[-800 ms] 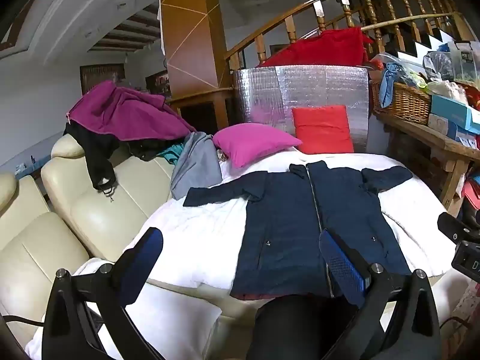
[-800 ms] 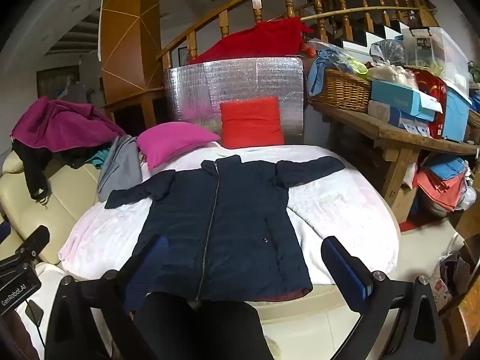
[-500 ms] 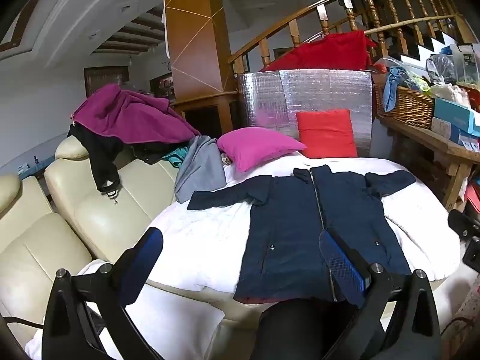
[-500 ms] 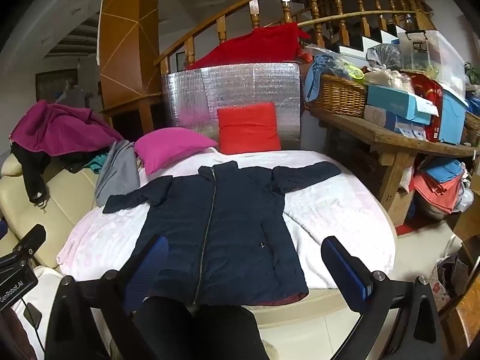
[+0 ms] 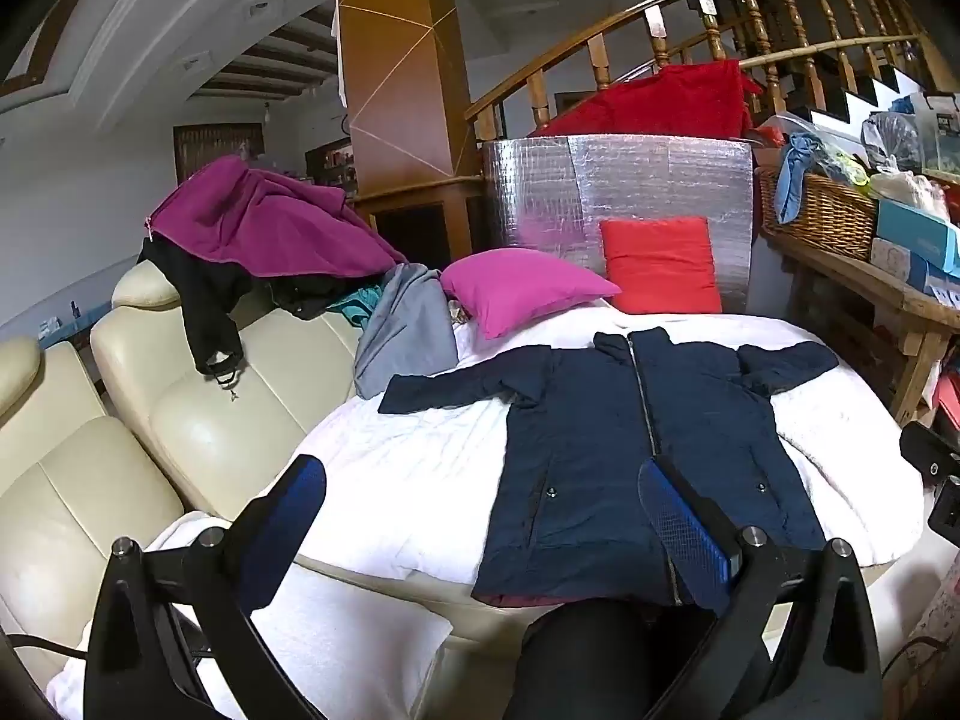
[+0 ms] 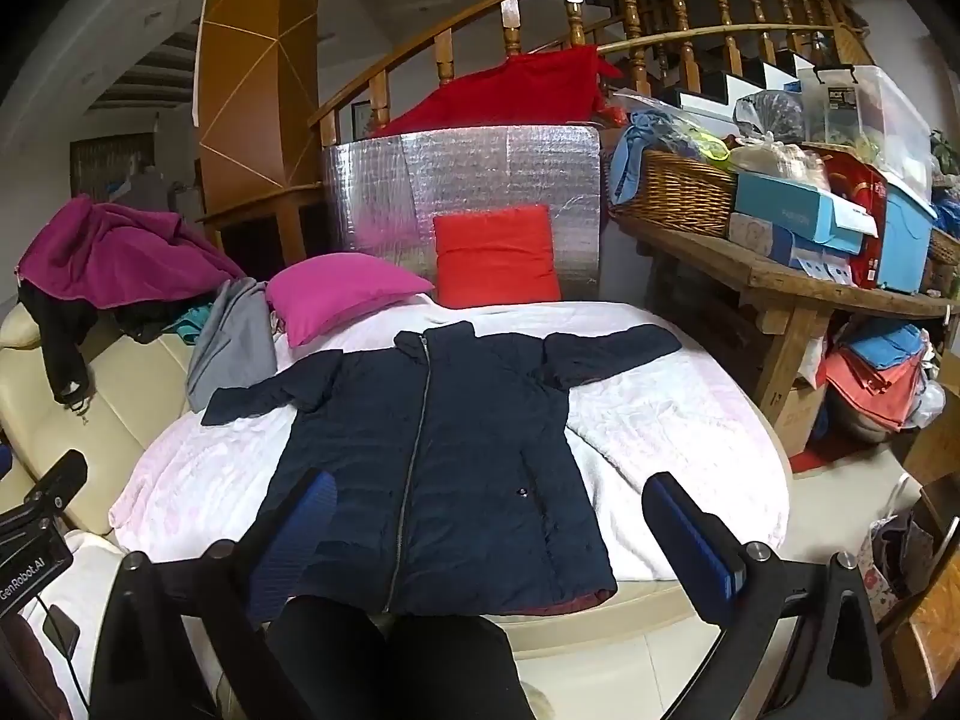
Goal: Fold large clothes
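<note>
Navy coat laid flat on a round bed, both grippers held above its near edge.

From the left: a cream sofa (image 5: 180, 420) piled with a purple garment (image 5: 264, 222), then the navy coat (image 6: 438, 456) zipped and face up on the white bed (image 6: 672, 420), sleeves spread, hem toward the camera. The left gripper (image 5: 480, 516) and right gripper (image 6: 492, 528) both have fingers spread wide, holding nothing. A cluttered wooden table (image 6: 810, 294) stands at right.
</note>
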A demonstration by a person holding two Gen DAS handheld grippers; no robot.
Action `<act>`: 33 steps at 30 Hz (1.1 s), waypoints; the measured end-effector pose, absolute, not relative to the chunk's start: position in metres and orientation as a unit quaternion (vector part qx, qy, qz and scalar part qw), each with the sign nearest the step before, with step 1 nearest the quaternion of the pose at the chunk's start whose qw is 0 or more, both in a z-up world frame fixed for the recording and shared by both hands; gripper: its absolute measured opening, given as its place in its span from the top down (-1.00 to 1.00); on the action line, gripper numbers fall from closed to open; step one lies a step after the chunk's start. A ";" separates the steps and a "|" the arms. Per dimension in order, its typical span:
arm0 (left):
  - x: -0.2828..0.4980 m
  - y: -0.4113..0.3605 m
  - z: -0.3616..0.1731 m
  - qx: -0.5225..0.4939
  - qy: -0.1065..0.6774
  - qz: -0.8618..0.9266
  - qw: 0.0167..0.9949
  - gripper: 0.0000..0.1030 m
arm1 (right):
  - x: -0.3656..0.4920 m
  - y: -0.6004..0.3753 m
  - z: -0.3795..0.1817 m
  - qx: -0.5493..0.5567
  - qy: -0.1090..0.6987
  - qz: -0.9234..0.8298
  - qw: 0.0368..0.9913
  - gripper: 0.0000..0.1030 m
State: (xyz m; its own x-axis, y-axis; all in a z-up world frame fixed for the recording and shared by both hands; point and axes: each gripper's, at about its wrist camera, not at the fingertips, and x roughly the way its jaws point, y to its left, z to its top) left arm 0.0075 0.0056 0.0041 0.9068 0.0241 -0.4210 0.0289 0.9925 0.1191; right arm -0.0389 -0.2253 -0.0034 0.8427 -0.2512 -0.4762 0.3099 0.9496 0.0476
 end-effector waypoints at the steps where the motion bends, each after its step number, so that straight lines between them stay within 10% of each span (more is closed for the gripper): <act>1: 0.008 0.005 0.004 0.061 0.216 0.000 0.974 -1.00 | -0.037 -0.224 -0.004 0.060 0.240 -0.147 0.958 -1.00; 33: 0.062 -0.002 -0.014 0.064 0.256 -0.001 0.964 -1.00 | 0.014 -0.245 -0.023 0.074 0.273 -0.150 0.947 -1.00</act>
State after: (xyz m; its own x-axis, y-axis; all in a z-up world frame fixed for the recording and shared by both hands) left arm 0.0625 -0.0023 -0.0143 0.8686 0.0301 -0.4947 0.0353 0.9919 0.1223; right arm 0.0142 -0.2453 -0.0227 0.8058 -0.2431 -0.5400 0.3245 0.9440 0.0592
